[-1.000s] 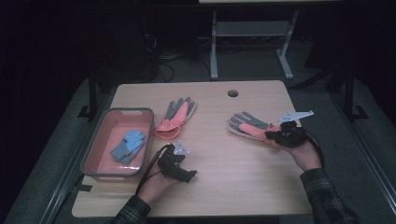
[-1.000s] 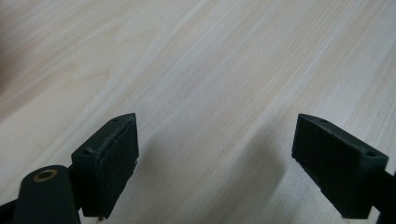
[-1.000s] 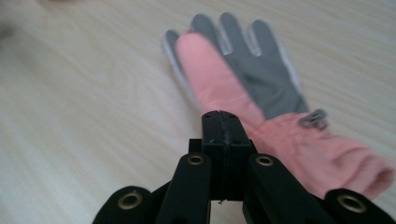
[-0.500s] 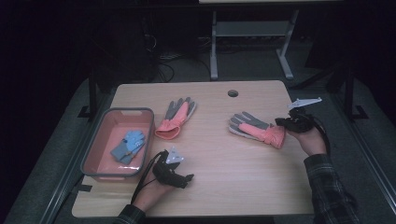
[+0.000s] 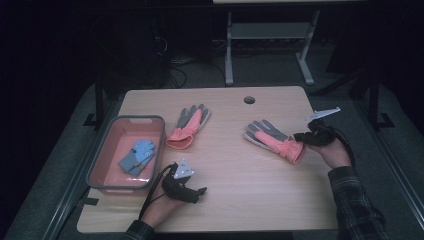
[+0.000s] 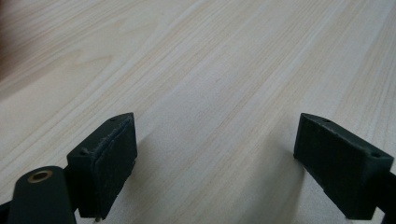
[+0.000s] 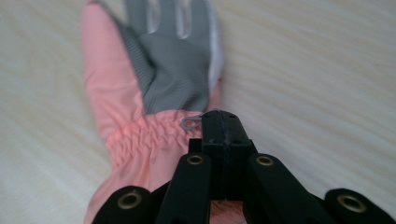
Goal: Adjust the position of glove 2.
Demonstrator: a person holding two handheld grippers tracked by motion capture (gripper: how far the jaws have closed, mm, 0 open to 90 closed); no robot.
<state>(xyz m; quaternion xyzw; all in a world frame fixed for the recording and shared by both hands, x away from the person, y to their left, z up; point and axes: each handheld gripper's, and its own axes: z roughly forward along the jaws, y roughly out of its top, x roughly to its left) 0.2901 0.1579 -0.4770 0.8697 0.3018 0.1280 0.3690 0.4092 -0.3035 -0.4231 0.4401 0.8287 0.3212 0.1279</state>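
Observation:
A pink and grey glove [image 5: 270,137] lies palm up on the right half of the wooden table [image 5: 240,175]. My right gripper [image 5: 300,136] is at its gathered cuff. In the right gripper view the jaws are shut [image 7: 219,122] just over the cuff's edge of that glove [image 7: 163,70], beside a small grey hook. I see no fabric between them. A matching second glove [image 5: 189,125] lies left of centre. My left gripper [image 5: 197,192] rests low near the front edge, open [image 6: 215,140] over bare wood.
A pink bin with a grey rim [image 5: 131,119] stands at the table's left edge and holds a blue glove [image 5: 137,155]. A round cable hole [image 5: 249,100] is near the far edge. A metal stand is on the dark floor beyond the table.
The right gripper lifted away to the right of the glove, then came back down to the cuff. The left hand drew slightly toward the near edge. The gloves stayed put.

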